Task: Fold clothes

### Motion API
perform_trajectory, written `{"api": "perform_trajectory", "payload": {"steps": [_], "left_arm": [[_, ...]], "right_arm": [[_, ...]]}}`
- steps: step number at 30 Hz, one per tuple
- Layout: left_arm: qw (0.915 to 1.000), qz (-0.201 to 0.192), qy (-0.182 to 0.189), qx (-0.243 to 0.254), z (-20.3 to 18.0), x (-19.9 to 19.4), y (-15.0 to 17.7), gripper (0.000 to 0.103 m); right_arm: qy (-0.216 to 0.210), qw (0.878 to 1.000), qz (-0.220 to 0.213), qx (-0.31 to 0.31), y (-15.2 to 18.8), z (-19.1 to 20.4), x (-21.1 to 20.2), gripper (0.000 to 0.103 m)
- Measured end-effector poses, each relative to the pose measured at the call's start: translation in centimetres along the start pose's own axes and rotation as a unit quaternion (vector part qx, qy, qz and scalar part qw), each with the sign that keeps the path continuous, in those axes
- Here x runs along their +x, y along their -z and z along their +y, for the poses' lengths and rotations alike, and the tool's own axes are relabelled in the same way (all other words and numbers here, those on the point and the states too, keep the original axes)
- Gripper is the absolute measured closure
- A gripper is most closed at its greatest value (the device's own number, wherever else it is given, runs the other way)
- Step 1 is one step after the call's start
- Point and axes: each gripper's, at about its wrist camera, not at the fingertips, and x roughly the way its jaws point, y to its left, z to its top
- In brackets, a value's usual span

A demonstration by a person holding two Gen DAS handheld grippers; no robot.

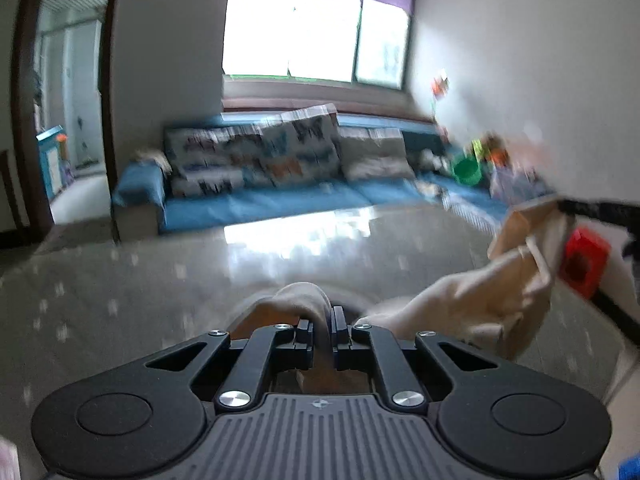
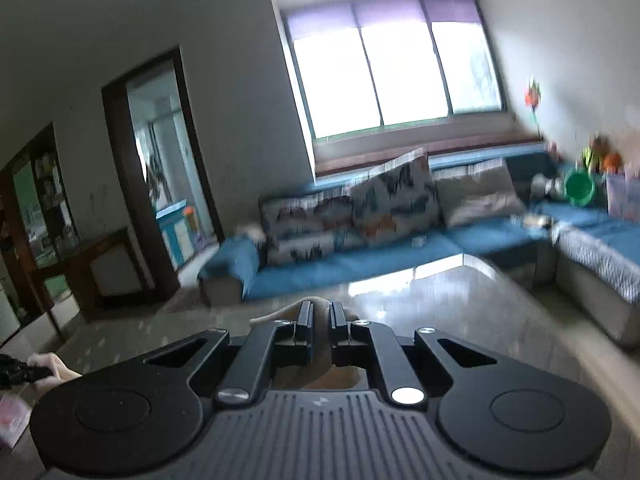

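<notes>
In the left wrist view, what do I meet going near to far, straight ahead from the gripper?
Left gripper shut on the beige garment → glossy table → blue sofa → patterned cushions → bright window.

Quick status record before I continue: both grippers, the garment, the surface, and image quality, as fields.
left gripper: shut on beige garment
right gripper: shut on the same cloth
beige garment: held between both grippers, sagging
table: glossy, below the cloth
background: blue sofa under a window
image quality: motion blur in both views
</notes>
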Motion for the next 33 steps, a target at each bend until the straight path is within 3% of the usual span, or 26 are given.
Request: {"api": "perform_trajectory", "payload": {"steps": [8, 12, 14, 19, 25, 29, 33], "left_arm": [[0.9911, 0.118, 0.060, -0.015, -1.3, 0.0, 8.3, 0.094], [0.9872, 0.146, 0.063, -0.004, -1.0, -0.3, 10.1, 0.088], [0.9882, 0.144, 0.053, 0.005, -0.5, -1.1, 10.2, 0.080], [0.9938, 0.109, 0.021, 0.015, 0.9, -2.7, 9.0, 0.073], [0.9972, 0.074, -0.007, 0.013, 1.5, 0.9, 6.5, 0.072], [0.9963, 0.075, -0.009, 0.041, 1.2, 5.0, 6.1, 0.061], [0.9949, 0.088, -0.021, 0.043, 1.3, 8.8, 6.2, 0.059]], "right_arm": [[0.031, 0.991, 0.127, -0.007, 7.4, -1.5, -1.2, 0.095], [0.062, 0.984, 0.164, -0.009, 9.3, -2.3, -1.3, 0.089], [0.082, 0.982, 0.172, -0.006, 9.8, -2.9, -1.7, 0.089], [0.102, 0.983, 0.149, -0.021, 9.2, -3.2, -3.2, 0.087], [0.052, 0.986, 0.151, -0.039, 8.8, -0.5, 0.5, 0.081], [0.015, 0.985, 0.162, -0.053, 9.1, 2.0, 3.0, 0.080], [-0.013, 0.983, 0.173, -0.066, 9.3, 4.3, 5.0, 0.077]]}}
